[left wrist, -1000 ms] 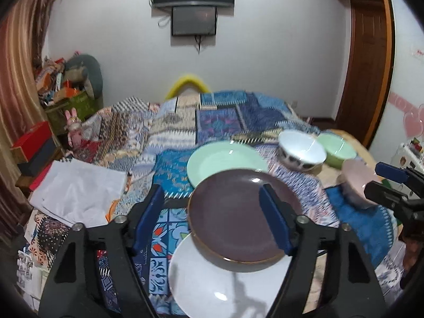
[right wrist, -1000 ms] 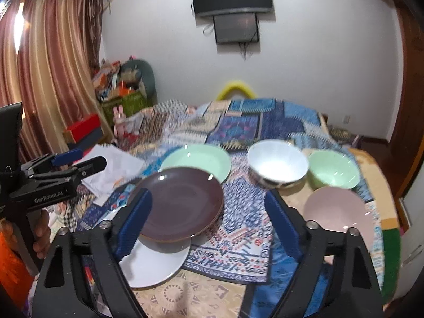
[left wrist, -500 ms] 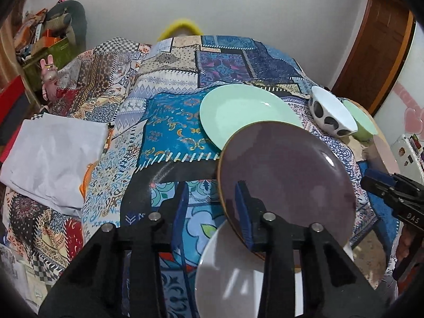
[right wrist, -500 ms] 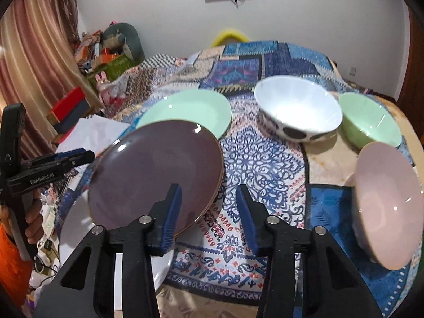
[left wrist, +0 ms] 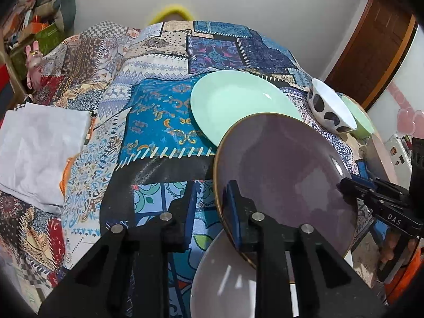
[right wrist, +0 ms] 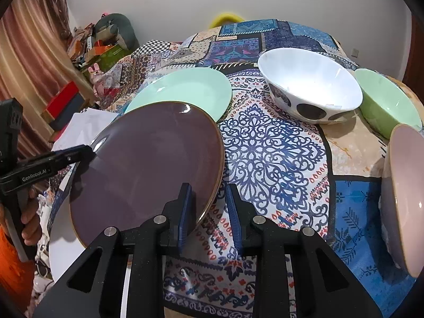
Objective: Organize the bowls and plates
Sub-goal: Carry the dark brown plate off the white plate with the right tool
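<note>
Left wrist view first: we see the patchwork bedspread point(left wrist: 159, 122) filling the frame, and on it, at about two o'clock from centre, the purple plate point(left wrist: 283, 175) tilted up off the white plate point(left wrist: 225, 278) that lies beneath it at six o'clock. Behind the purple one, at twelve o'clock, sits the mint plate point(left wrist: 238, 106), its near edge hidden by the purple rim. The left gripper point(left wrist: 209, 212) has its blue pads astride the purple plate's left rim, one pad over, one under, narrowed but with a gap showing (we cannot tell whether they truly pinch).

From the right wrist view, the right gripper point(right wrist: 209, 212) stands the same way on the plate's right rim at six o'clock: pads close, a slit between them, grip uncertain. The spotted white bowl point(right wrist: 310, 92) rests at one o'clock, the green bowl point(right wrist: 384, 100) just beside it at two, the pink bowl point(right wrist: 405, 196) tipped on edge at three. A folded white cloth point(left wrist: 39, 148) lies at nine o'clock, left wrist view.
</note>
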Demonstrator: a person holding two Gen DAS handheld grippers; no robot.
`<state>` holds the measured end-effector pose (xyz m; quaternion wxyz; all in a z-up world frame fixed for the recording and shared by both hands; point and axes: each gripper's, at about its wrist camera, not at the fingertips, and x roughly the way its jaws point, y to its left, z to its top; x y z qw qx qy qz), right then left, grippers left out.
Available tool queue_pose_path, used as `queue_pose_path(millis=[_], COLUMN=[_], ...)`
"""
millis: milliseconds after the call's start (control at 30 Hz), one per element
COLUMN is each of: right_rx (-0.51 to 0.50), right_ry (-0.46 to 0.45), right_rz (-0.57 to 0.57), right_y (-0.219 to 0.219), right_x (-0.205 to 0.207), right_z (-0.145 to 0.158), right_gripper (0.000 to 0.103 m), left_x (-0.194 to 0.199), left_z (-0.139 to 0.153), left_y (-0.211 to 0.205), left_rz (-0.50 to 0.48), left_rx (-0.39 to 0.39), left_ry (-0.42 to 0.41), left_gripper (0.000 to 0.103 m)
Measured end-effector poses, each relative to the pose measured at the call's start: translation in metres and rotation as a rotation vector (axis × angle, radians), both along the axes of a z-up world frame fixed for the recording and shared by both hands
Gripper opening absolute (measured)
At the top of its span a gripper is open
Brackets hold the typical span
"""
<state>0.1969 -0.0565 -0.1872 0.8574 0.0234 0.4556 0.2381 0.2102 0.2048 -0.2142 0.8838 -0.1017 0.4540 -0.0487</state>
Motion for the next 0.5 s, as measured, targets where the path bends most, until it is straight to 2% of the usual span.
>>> queue_pose_path(millis=[133,233,500], right_rx=[0.031,0.035,0.049], right_ry=[0.029,0.027,0.013], right_rz=[0.017,0.009,0.007], right_y=[0.004,0.006,0.005], right_x=[0.005,0.005,0.003], right_z=[-0.003,-0.004,-0.002], right_gripper=[0.024,0.024,0.023], left_x=[0.002,0.005,0.007], left_z=[-0.002,-0.006,-0.003], left_y=[-0.003,-0.007,-0.014], left_rz=[-0.014,-0.047,-0.050], left_rx=[0.002,-0.028,0.020], left_ry=[0.006,0.030,0.039], left_gripper=[0.022,0.022,0.023])
